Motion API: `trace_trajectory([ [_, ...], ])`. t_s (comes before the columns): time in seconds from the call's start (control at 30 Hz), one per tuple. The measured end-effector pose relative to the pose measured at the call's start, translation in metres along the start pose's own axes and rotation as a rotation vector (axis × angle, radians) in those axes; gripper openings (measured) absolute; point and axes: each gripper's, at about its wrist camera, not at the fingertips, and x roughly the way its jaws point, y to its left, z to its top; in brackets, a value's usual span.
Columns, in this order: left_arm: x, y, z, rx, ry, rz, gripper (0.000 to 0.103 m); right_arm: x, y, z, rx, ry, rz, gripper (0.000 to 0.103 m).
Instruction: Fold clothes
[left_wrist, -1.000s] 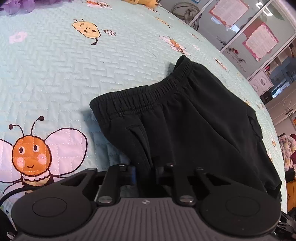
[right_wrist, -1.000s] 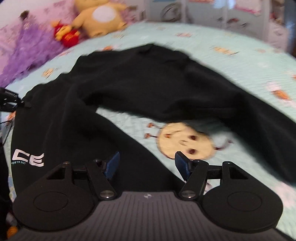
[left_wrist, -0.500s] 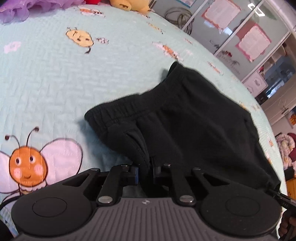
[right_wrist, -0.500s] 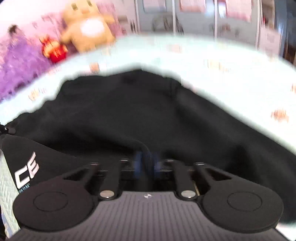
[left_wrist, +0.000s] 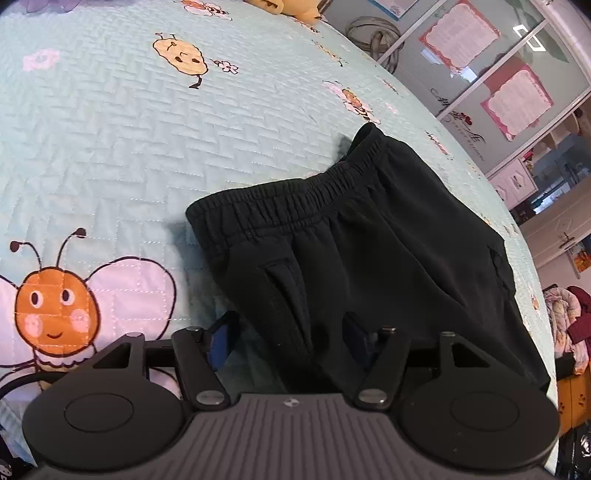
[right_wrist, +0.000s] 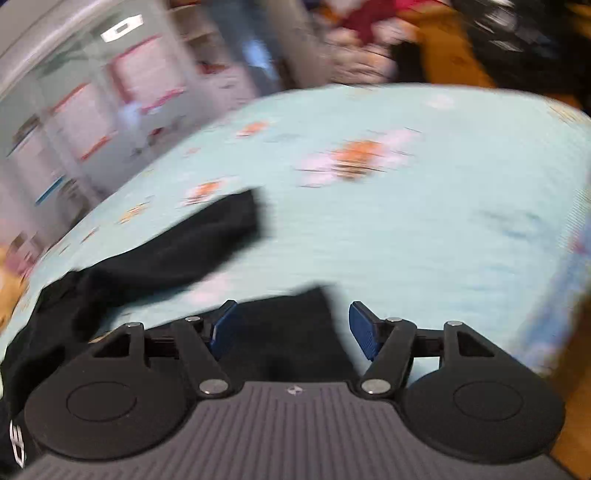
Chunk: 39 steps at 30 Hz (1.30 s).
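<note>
Evidently the black trousers (left_wrist: 369, 236) lie on the bee-print quilt (left_wrist: 110, 147), waistband (left_wrist: 295, 199) toward its middle, one side doubled over near the pocket. Both tools are spread and pinch nothing: the left gripper (left_wrist: 284, 338) straddles the folded edge, while the right gripper (right_wrist: 288, 328) hovers over a leg end in a blurred view. For any further fold, I would take 2 matching corners together, keeping layers aligned.

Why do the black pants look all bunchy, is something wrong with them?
Nothing looks torn or spilled. The black pants just lie rumpled on the bee quilt, waistband curved rather than straight. Both the left gripper and right gripper are open, holding nothing. The right view is blurry.
</note>
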Motion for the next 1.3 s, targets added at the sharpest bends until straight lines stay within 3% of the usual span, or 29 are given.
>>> trace_trajectory([
  [0.07,0.002,-0.004,0.001,-0.002,-0.005,0.016,0.067,0.001,-0.015,0.003,0.019,0.015,0.023,0.066],
  [0.17,0.003,-0.011,0.000,0.007,-0.002,0.046,0.059,0.021,-0.011,0.000,0.019,0.055,0.087,0.066],
  [0.23,0.001,-0.015,-0.001,0.022,0.005,0.068,0.015,0.038,-0.004,-0.002,-0.009,0.080,0.092,0.065],
  [0.27,-0.002,-0.016,-0.001,0.027,-0.001,0.075,0.012,0.044,-0.001,-0.002,-0.030,0.088,0.099,0.048],
  [0.3,-0.008,-0.017,0.000,0.027,-0.021,0.077,0.009,0.045,0.003,0.002,-0.050,0.081,0.108,0.014],
  [0.33,-0.015,-0.018,0.000,0.027,-0.044,0.074,0.008,0.044,0.009,0.006,-0.068,0.066,0.114,0.012],
  [0.47,-0.049,-0.022,-0.002,0.035,-0.110,-0.017,0.007,0.024,0.022,0.036,-0.084,-0.067,0.162,0.011],
  [0.53,-0.046,-0.020,-0.004,0.044,-0.097,-0.004,0.009,0.018,0.022,0.051,-0.083,-0.110,0.162,0.011],
  [0.6,-0.043,-0.017,-0.007,0.052,-0.084,0.009,0.010,0.030,0.015,0.057,-0.079,-0.078,0.117,0.011],
  [0.7,-0.039,-0.013,-0.011,0.065,-0.064,0.028,0.015,0.070,-0.002,0.041,-0.022,0.104,0.024,0.019],
  [0.77,-0.036,-0.010,-0.014,0.073,-0.051,0.042,0.019,0.065,-0.005,0.025,-0.018,0.070,-0.004,0.023],
  [0.87,-0.032,-0.006,-0.018,0.086,-0.031,0.061,0.041,0.039,-0.008,0.013,0.008,-0.003,-0.026,0.043],
  [0.93,-0.032,-0.003,-0.020,0.086,-0.025,0.069,0.051,0.020,-0.006,0.014,0.002,-0.071,-0.042,0.046],
  [1.0,-0.041,0.002,-0.017,0.053,-0.045,0.056,0.052,0.009,0.001,0.027,0.019,-0.131,-0.009,0.050],
  [1.07,-0.050,0.006,-0.015,0.026,-0.064,0.048,0.054,0.003,0.009,0.041,0.065,-0.155,0.080,0.058],
  [1.1,-0.053,0.006,-0.016,0.022,-0.074,0.054,0.055,0.003,0.013,0.046,0.091,-0.147,0.131,0.064],
  [1.17,-0.059,0.006,-0.017,0.014,-0.089,0.062,0.055,0.020,0.026,0.054,0.129,-0.098,0.210,0.064],
  [1.3,-0.064,-0.002,-0.018,0.038,-0.092,0.079,0.055,0.075,0.042,0.057,0.231,-0.020,0.200,0.064],
])
